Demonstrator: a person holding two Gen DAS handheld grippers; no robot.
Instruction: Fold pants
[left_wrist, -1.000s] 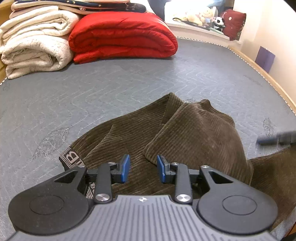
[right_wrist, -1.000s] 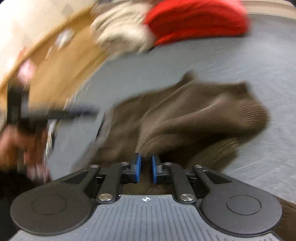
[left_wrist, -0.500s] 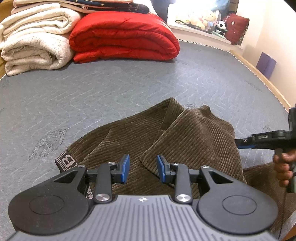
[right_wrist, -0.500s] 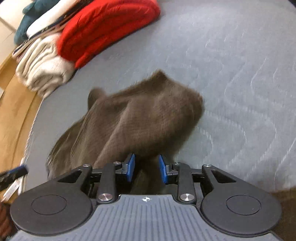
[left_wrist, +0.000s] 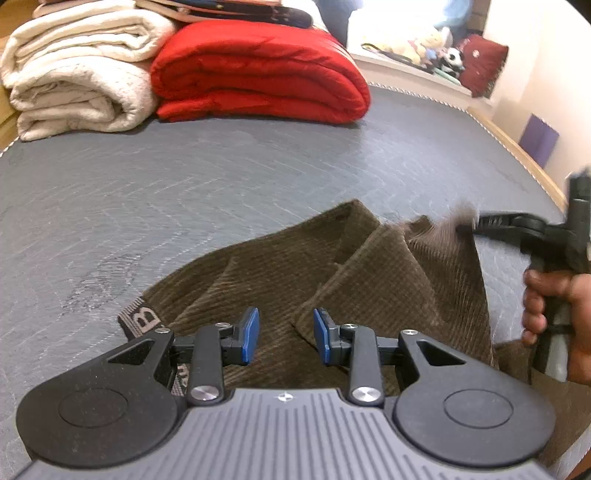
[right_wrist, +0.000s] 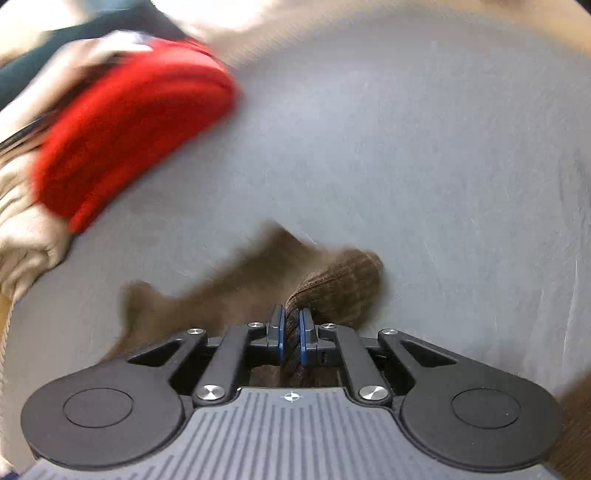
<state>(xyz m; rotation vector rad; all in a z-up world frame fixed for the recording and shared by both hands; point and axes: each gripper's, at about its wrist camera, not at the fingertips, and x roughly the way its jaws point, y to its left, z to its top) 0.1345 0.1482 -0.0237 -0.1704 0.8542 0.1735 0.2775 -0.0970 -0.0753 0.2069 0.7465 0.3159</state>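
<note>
Brown corduroy pants (left_wrist: 369, 280) lie crumpled on the grey mattress (left_wrist: 184, 184), with a lettered waistband (left_wrist: 142, 319) at their left. My left gripper (left_wrist: 284, 334) hovers over them, open, with no fabric pinched between its blue pads. In the right wrist view my right gripper (right_wrist: 291, 334) is closing, and a fold of the pants (right_wrist: 340, 280) is pressed between its pads. The left wrist view shows the right gripper (left_wrist: 467, 225) at the far right corner of the pant leg, lifting that corner, with a hand (left_wrist: 554, 306) on its handle.
A folded red quilt (left_wrist: 258, 74) and rolled cream blankets (left_wrist: 77, 74) sit at the far end of the mattress. A wooden bed edge (left_wrist: 517, 151) runs along the right side. Plush toys (left_wrist: 424, 44) lie on a ledge beyond.
My right gripper swung across to the far corner of the pant leg and its jaws came together on the fabric, raising that corner. The left gripper stayed where it was.
</note>
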